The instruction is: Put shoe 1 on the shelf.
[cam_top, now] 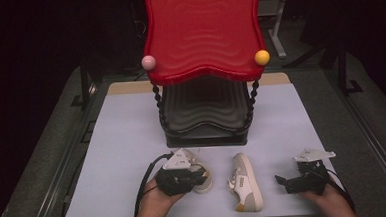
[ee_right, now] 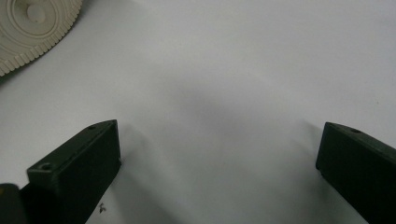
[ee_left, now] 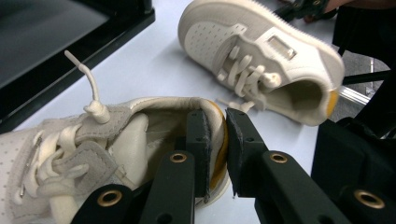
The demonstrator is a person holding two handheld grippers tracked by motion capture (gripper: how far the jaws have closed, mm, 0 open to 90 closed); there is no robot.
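Grip comes first here: your left gripper point(ee_left: 215, 140) has one jaw inside the near shoe point(ee_left: 93, 154) and the other outside, clamped on the padded heel collar, so check that the pads bite squarely on the collar wall before you lift. Judging by the two-tier rack point(cam_top: 203, 63) behind, the shoe is probably headed for a shelf, and a pinch this close to the rim could slip if the shoe swings. Raise it level and slowly, and keep the loose lace end point(ee_left: 86, 77) clear of the rack's posts.

Your right gripper point(cam_top: 304, 175) rests on the table point(cam_top: 122, 142) with its jaws spread wide and nothing between them (only a ribbed sole edge point(ee_right: 28, 32) sits at the corner of its own view), so it's free to steady things if needed.

As for looks, the near shoe is a small cream sneaker with grey suede overlays, perforated toe, white laces and a yellow-orange lining at the heel. It sits on the table just in front of the rack, at your left hand point(cam_top: 153, 205). Its mate, the second shoe point(cam_top: 246, 182), lies nearby on its side, between the two grippers.
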